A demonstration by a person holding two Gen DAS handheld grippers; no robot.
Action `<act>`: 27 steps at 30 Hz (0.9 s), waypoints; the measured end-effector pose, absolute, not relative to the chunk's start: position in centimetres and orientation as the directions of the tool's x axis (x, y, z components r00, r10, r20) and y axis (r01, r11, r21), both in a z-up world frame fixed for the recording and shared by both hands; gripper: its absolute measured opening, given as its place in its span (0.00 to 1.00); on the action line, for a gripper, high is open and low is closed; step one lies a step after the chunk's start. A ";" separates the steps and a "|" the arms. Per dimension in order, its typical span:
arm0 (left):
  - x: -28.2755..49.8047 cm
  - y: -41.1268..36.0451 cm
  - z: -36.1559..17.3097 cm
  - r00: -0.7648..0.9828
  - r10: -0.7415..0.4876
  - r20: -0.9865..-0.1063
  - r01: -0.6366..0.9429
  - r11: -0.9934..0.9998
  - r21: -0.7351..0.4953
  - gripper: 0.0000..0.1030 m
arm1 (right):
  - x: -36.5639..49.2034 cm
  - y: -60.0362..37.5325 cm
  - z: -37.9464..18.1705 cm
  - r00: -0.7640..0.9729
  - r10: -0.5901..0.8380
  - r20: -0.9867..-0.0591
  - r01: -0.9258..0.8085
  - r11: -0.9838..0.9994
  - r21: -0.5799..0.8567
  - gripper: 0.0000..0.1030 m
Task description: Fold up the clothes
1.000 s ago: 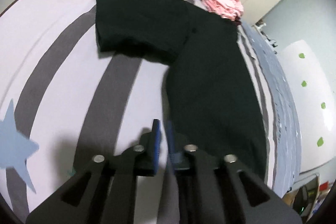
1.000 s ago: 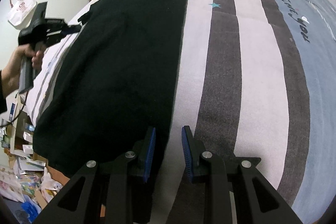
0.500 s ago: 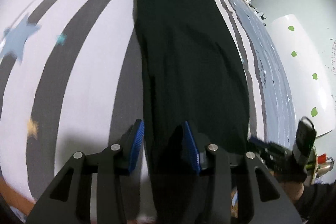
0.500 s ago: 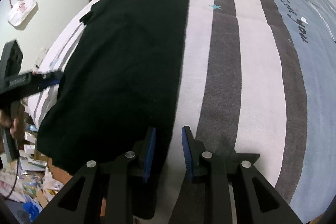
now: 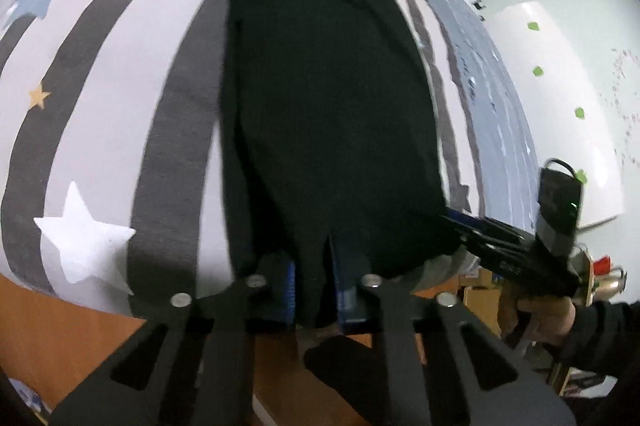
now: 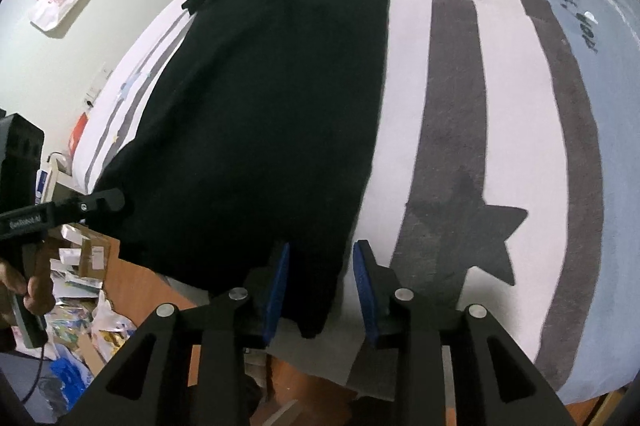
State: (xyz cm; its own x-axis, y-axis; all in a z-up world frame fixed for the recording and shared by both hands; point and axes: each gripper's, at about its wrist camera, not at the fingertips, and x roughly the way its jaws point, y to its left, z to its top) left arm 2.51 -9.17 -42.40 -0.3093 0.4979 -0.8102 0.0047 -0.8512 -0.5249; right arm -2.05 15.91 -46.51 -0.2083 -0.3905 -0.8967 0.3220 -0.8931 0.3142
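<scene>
holding the black garment (image 5: 328, 98) flat on the striped bed (image 5: 100, 154), your left gripper (image 5: 314, 286) is closing on its near hem; the right gripper (image 6: 320, 286) is opening, cloth loose between. soft, limp fabric—pinch both hem corners.

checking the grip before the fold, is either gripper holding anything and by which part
The left gripper is closing on the black garment's near hem edge. The right gripper is opening, with the hem's other corner between its jaws, not pinched.
</scene>
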 end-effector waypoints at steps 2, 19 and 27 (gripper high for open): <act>2.7 -8.7 -40.8 -0.336 0.526 -0.781 -0.031 -0.835 -0.549 0.06 | -2.1 16.1 -46.6 -0.204 -0.395 -0.896 0.317 -0.892 0.321 0.21; 1.0 -10.4 -40.4 -0.414 0.579 -0.703 0.080 -0.746 -0.661 0.05 | 0.4 20.4 -44.9 -0.280 -0.300 -0.912 0.312 -0.927 0.209 0.04; -2.1 -9.4 -36.9 -0.487 0.628 -0.607 -0.011 -0.700 -0.714 0.05 | 5.5 12.3 -41.7 -0.265 -0.468 -0.843 0.561 -0.786 0.260 0.22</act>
State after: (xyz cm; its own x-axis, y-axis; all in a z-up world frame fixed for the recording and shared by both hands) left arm -2.14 -9.38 -36.85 -0.4871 0.6276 -0.6073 -0.0109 -0.6997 -0.7144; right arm 5.49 12.32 -41.73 -0.2654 -0.4678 -0.8431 0.5606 -0.7863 0.2598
